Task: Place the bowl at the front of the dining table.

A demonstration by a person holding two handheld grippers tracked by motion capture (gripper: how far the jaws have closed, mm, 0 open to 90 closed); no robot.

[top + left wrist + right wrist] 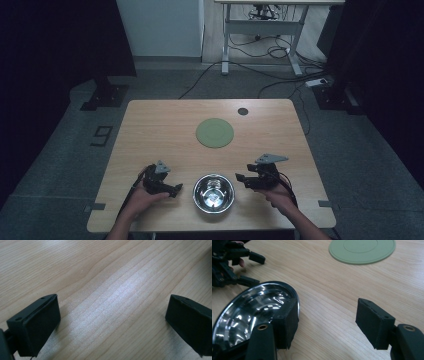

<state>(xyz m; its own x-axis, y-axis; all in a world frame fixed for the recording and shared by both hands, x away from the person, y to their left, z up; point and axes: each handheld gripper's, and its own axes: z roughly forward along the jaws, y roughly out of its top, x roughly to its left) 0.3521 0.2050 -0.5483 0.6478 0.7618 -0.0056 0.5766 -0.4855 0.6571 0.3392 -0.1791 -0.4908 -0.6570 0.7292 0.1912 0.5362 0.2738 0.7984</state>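
Left hand: I see it come in from the bottom, low by the table, wrapped around its tool.
Left gripper: it points to the right. In the left gripper view its two black jaws stand wide apart, with nothing between them.
Right hand: it comes in from the bottom too, holding its tool low.
Right gripper: it points to the left, at the other one. Its jaws are apart and I see nothing pinched between them.

My high view looks forward and down over the whole table, left gripper view close above bare wood, right gripper view low and close, sharing bowl and mat with high view.
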